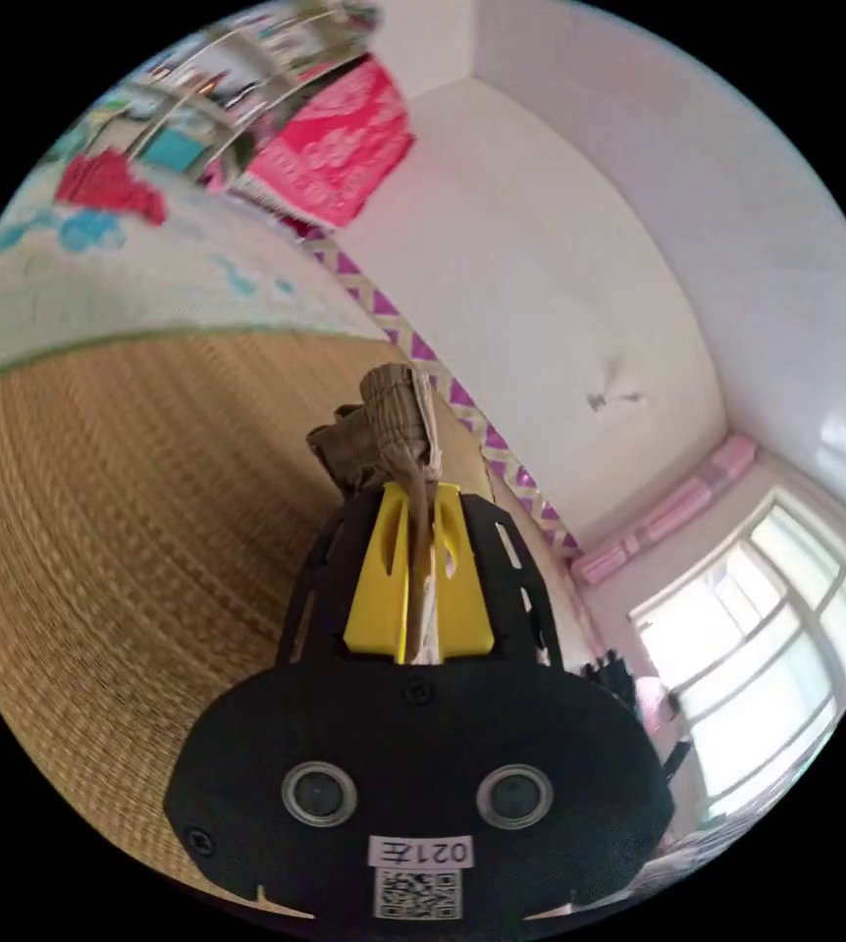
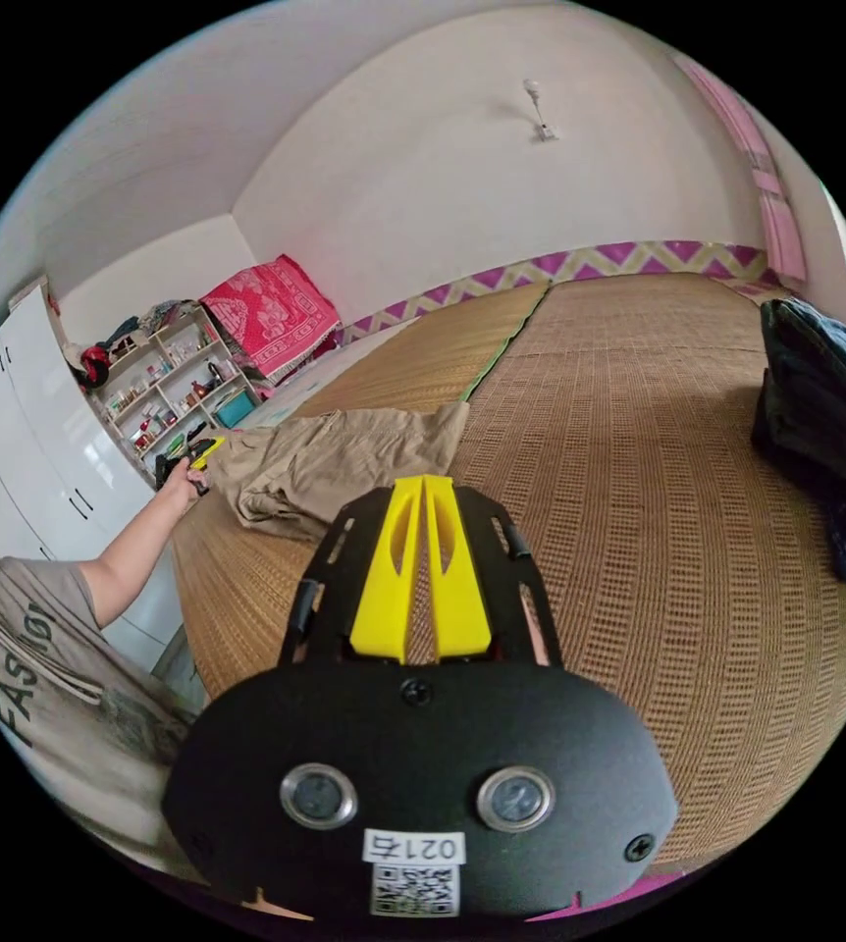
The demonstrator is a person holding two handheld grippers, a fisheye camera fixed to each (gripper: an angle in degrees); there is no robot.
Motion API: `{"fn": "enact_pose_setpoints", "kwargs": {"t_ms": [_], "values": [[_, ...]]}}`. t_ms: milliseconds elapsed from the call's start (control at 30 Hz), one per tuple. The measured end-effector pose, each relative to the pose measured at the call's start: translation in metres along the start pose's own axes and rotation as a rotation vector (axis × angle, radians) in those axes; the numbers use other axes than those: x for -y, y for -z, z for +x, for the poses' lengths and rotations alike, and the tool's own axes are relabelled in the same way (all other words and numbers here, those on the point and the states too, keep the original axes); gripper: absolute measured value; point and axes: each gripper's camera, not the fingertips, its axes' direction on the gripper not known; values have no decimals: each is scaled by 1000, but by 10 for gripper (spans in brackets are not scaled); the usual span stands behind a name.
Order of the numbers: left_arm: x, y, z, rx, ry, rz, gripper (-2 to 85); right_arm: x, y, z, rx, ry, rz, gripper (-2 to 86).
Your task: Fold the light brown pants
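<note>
Two fisheye views, one from each hand-held gripper. Left gripper view: the black-bodied left gripper with yellow jaws [image 1: 421, 491] has both jaws pressed together on a bunched fold of the light brown cotton pants [image 1: 384, 432]; a thin strip of the cloth runs down between the jaws, and a crumpled knot of it stands just past their tips. Behind it lies the woven straw mat [image 1: 129, 510], edged by a pale printed sheet [image 1: 148, 285], with a pink-and-red patterned cloth [image 1: 340, 147] against the white wall.

Right gripper view: the black-bodied right gripper with yellow jaws [image 2: 423, 486] has its jaws drawn together with only a slit between them and nothing gripped; it sits above bare mat [image 2: 639, 471]. The pants [image 2: 344, 461] lie rumpled on the mat just beyond the jaw tips, stretching toward the person's hand [image 2: 187, 483], which holds the left gripper [image 2: 195, 457] at the garment's far edge. A dark bundle of fabric [image 2: 825, 432] rests on the mat, well apart from the pants. White wardrobe doors [image 2: 40, 412] and an open shelf unit of small items [image 2: 173, 378] stand beyond the person.
</note>
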Motion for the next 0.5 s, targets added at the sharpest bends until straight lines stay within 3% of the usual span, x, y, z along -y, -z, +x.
{"fn": "enact_pose_setpoints", "kwargs": {"t_ms": [167, 267, 367, 500], "values": [[-69, -35, 331, 57, -655, -60, 33, -38, 21, 27, -3, -30, 13, -6], [-157, -95, 460, 60, -915, -156, 36, -61, 23, 42, 16, -61, 18, -6], [-270, -187, 530, 40, -1078, -364, 40, -87, 24, 58, 33, -98, 18, -6], [-410, -306, 530, 98, -1192, -691, 42, -118, 21, 77, 40, -135, -5, -6]]}}
